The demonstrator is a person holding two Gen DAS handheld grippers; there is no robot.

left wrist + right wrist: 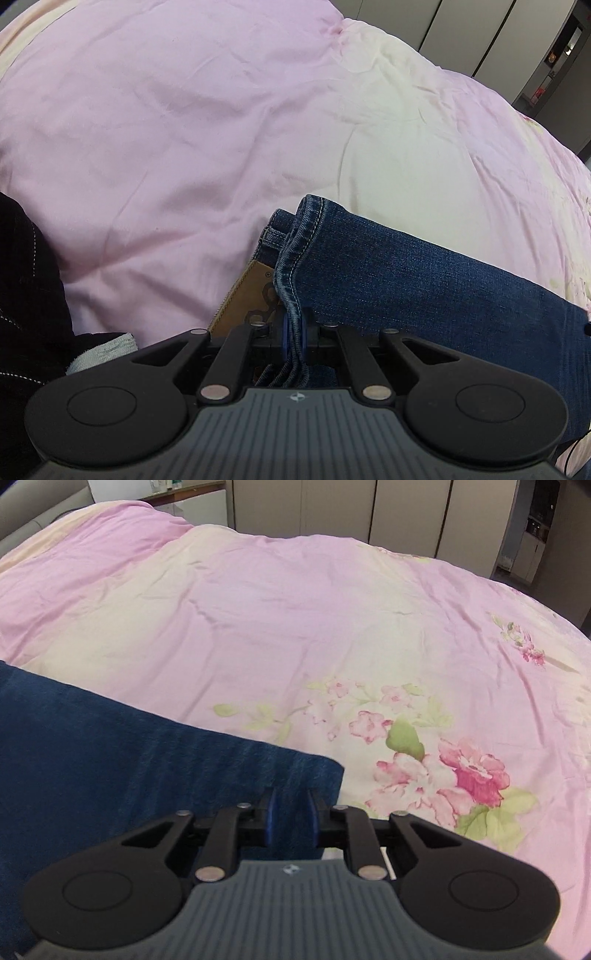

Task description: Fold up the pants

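Observation:
Blue jeans (406,266) lie folded on a pink bedspread (184,129). In the left wrist view their stitched hems stack at the left end, over a brown leather waistband patch (247,299). My left gripper (294,325) is shut on the hem edge, with denim pinched between the blue pads. In the right wrist view the jeans (110,746) fill the lower left and end in a folded corner. My right gripper (292,812) sits at that corner, its pads a narrow gap apart with denim filling the gap.
A dark garment with pale stitching (26,277) lies at the left edge beside a bit of pale fabric (103,350). The floral quilt (443,768) spreads ahead and right. Pale wardrobe doors (332,506) stand beyond the bed.

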